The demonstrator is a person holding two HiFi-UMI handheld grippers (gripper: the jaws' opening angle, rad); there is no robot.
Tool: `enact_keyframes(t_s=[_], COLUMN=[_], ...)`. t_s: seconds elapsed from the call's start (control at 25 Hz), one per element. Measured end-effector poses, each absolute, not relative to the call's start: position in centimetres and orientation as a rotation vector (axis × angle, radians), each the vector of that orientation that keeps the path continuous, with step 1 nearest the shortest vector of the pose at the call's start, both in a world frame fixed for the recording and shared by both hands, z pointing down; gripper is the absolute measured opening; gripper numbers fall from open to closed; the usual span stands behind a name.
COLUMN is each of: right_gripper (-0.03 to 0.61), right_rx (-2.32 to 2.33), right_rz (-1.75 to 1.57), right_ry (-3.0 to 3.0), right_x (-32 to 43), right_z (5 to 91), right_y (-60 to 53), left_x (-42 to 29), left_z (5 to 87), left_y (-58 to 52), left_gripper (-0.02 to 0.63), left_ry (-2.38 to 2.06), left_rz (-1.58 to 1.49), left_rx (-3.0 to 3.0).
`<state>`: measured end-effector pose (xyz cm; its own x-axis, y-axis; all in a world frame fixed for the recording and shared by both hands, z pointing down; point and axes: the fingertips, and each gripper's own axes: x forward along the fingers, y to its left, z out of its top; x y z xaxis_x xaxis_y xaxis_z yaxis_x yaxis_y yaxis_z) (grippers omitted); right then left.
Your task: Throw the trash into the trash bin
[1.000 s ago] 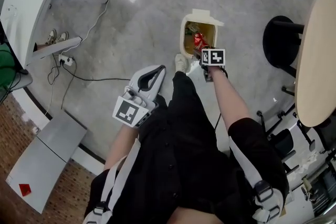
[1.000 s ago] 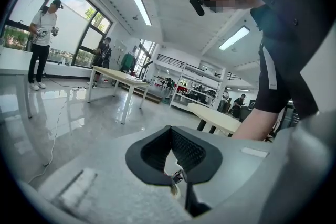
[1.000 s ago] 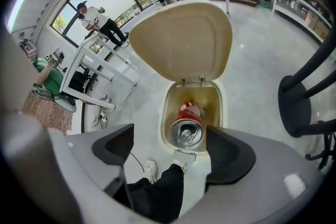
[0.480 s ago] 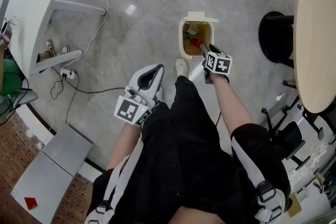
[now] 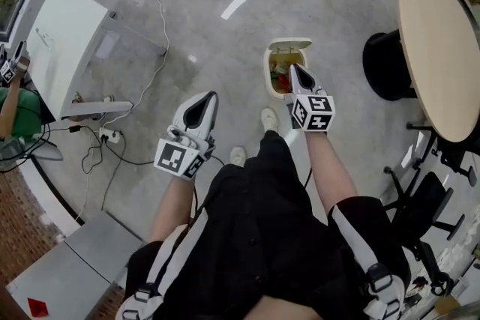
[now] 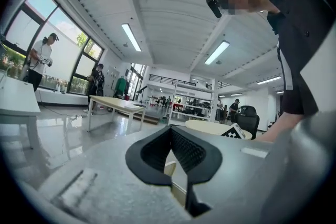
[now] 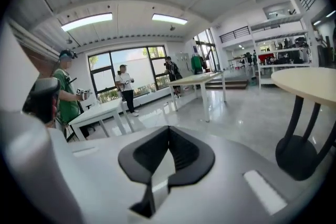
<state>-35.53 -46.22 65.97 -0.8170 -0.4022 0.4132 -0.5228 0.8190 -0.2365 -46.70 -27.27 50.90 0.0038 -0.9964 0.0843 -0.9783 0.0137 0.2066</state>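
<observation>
Since the jaws of the right gripper (image 5: 293,68) have just been closing and its own view shows the pads meeting with nothing between them, I read that hand as empty. It hangs with its tip over the mouth of the open trash bin (image 5: 271,70). In my judgement that is where a piece would be let go so that it drops inside and not on the floor. The left gripper (image 5: 211,95) is likewise pressed closed on nothing, held to the side over the floor, well apart from the bin. I take it as parked out of the way, with no job at this moment. The trash (image 5: 281,79) lies inside the bin: I can make out a red piece among paler, yellowish scraps, too small to name further. The bin is cream-coloured, its lid flap tipped open at the far edge, and it stands just ahead of the person's forward shoe (image 5: 268,118). I'd judge the throw done.
</observation>
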Motion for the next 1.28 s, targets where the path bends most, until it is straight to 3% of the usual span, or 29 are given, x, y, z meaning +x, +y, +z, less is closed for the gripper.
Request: enact_keyframes(t_s=[0.56,0.88,1.28], right_gripper=[0.006,0.005,0.005], right_rx=[1.016,1.142,1.232], right_rz=[0.512,0.404,0.304], right_ry=[-2.894,-2.892,-2.846], right_x=[-31.3,-26.8,-17.0], right_z=[50.8,47.9,47.6], right_y=[-37.1,-35.1,-35.1], left_x=[-47.5,-50.5,-47.4], left_z=[43.3,42.4,43.1], left_y=[-20.3,-17.9,-18.2], left_gripper=[0.000,0.000,0.000], left_ry=[-2.126,-2.141,-2.145], left_rz=[-0.284,-0.279,-0.331], left_rx=[2.283,2.292,2.252])
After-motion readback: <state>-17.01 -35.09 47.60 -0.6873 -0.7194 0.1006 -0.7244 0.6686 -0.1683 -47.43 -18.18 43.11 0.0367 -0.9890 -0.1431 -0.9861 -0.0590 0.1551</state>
